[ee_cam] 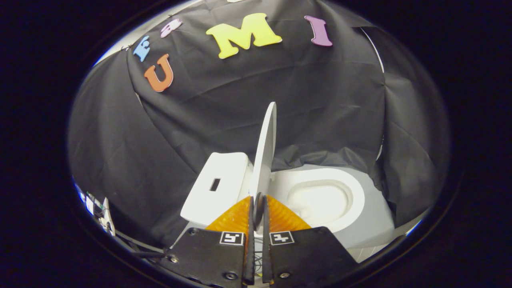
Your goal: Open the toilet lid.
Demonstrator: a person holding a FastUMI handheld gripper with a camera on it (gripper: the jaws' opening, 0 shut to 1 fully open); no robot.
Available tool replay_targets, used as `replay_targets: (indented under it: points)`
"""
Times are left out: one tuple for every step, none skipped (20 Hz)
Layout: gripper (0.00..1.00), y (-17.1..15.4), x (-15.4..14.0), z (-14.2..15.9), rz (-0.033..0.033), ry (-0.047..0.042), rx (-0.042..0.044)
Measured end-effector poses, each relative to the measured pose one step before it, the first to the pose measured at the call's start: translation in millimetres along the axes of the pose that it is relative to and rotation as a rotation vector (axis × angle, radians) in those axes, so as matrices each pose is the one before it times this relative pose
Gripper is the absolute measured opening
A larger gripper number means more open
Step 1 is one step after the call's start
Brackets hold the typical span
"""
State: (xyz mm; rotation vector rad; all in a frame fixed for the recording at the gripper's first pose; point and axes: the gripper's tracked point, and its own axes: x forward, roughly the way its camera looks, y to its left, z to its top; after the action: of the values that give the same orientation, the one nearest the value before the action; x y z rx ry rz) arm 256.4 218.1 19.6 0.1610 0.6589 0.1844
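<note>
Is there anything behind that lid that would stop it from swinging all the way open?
Nothing visible does. The gripper is shut on the edge of the lid, which stands about upright between the seat and the tank. Only the tank's flat top lies on the far side.

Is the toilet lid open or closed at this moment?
Open. The lid stands nearly upright, edge-on, between the tank and the uncovered bowl. The tongs are shut on its lower edge.

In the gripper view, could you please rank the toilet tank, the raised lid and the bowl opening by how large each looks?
1. Toilet tank, broad top facing the camera.
2. Bowl opening, close to the tank in area, so this order is unsure.
3. Lid, seen edge-on as a thin sliver, its lower edge pinched in the gripper.
</note>
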Motion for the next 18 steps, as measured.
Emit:
replay_targets:
  points:
    - [0.11, 4.04, 1.75, 0.27, 0.00314, 0.00059, -0.00112]
    - [0.11, 6.52, 1.67, -1.04, 0.00163, 0.00042, -0.01351]
    - [0.11, 6.78, 1.11, 0.33, 0.00225, 0.00222, -0.01657]
    - [0.10, 6.39, 2.69, 0.88, 0.00077, 0.00068, -0.01314]
    - [0.11, 7.68, 2.22, 0.87, 0.00357, 0.00042, -0.00527]
    - [0.11, 7.02, 2.12, -0.59, 0.00566, 0.00079, -0.00884]
    - [0.11, 6.81, 1.93, 0.32, 0.00350, 0.00192, -0.00936]
    - [0.11, 6.80, 3.49, -1.48, 0.00015, 0.00127, -0.01097]
    - [0.11, 6.05, 2.14, 0.39, -0.00370, 0.00031, -0.01252]
    - [0.11, 7.32, 2.24, -0.99, -0.00223, -0.00045, -0.01167]
    - [0.11, 6.77, 1.90, -0.02, -0.00156, -0.00076, -0.01294]
    - [0.11, 6.64, 2.41, -0.98, 0.00077, -0.00017, -0.00987]
    - [0.11, 6.09, 2.77, -0.34, -0.00079, -0.00159, -0.00988]
    - [0.11, 5.67, 2.19, -0.62, -0.00117, -0.00114, -0.00668]
    - [0.11, 5.51, 1.99, -1.02, -0.00303, -0.00122, -0.00522]
    - [0.11, 5.17, 2.81, -0.42, -0.00244, 0.00011, -0.00207]
    - [0.11, 5.58, 2.17, 0.01, -0.00301, -0.00065, -0.00404]
    - [0.11, 6.67, 1.94, -1.02, -0.00291, -0.00292, -0.00257]
